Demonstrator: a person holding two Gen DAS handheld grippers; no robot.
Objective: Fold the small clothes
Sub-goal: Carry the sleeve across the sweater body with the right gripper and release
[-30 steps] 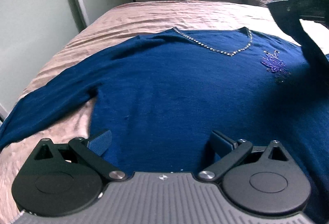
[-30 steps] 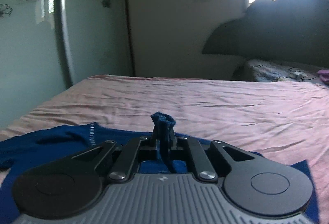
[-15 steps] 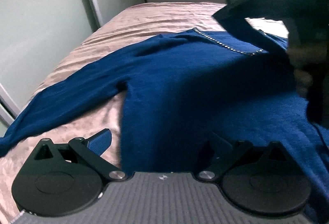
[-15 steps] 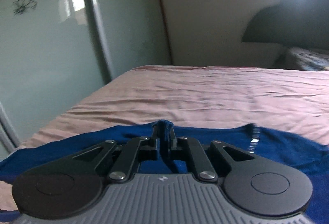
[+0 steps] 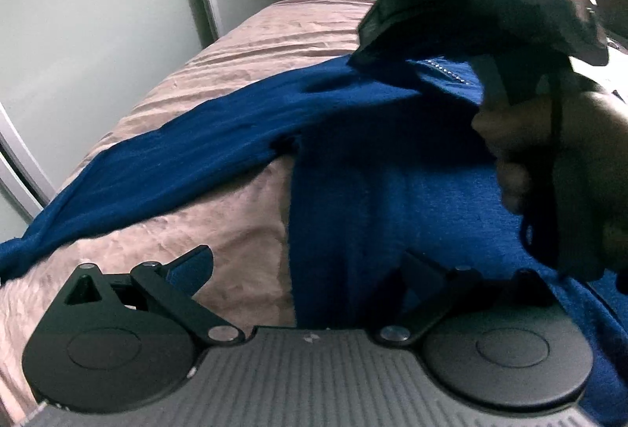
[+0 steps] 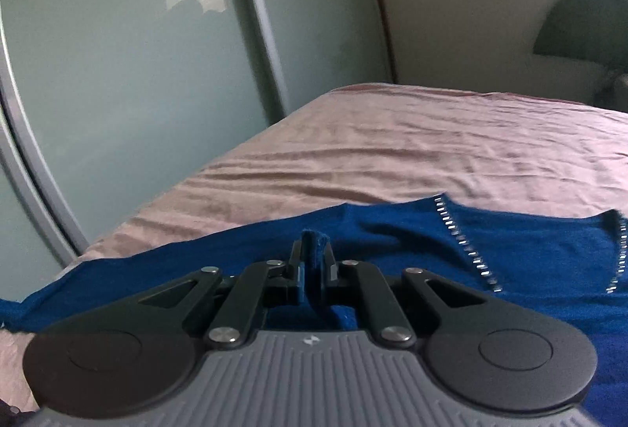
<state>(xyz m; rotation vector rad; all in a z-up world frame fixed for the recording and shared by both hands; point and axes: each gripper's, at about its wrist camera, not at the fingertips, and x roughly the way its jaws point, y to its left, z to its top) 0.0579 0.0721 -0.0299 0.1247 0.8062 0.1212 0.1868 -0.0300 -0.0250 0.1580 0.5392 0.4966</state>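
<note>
1. a blue top [image 5: 392, 168] lies spread on a pink bedsheet [image 5: 235, 230], its long sleeve [image 5: 165, 160] stretched out flat toward the left edge of the bed.
2. a row of small shiny studs [image 6: 463, 242] runs along its v neckline.
3. the right gripper [image 6: 312, 250] has its fingers pressed together on a fold of the blue cloth, a tuft of it poking up between the tips.
4. in the left wrist view that same gripper [image 5: 396, 34] hangs dark above the top, with cloth draping from it, and a hand [image 5: 549, 168] grips its handle.
5. the left gripper [image 5: 310, 266] has its fingers spread wide over the side edge of the top, nothing between them.
6. beyond the bed stand glossy pale wardrobe doors [image 6: 117, 93] with flower prints.
</note>
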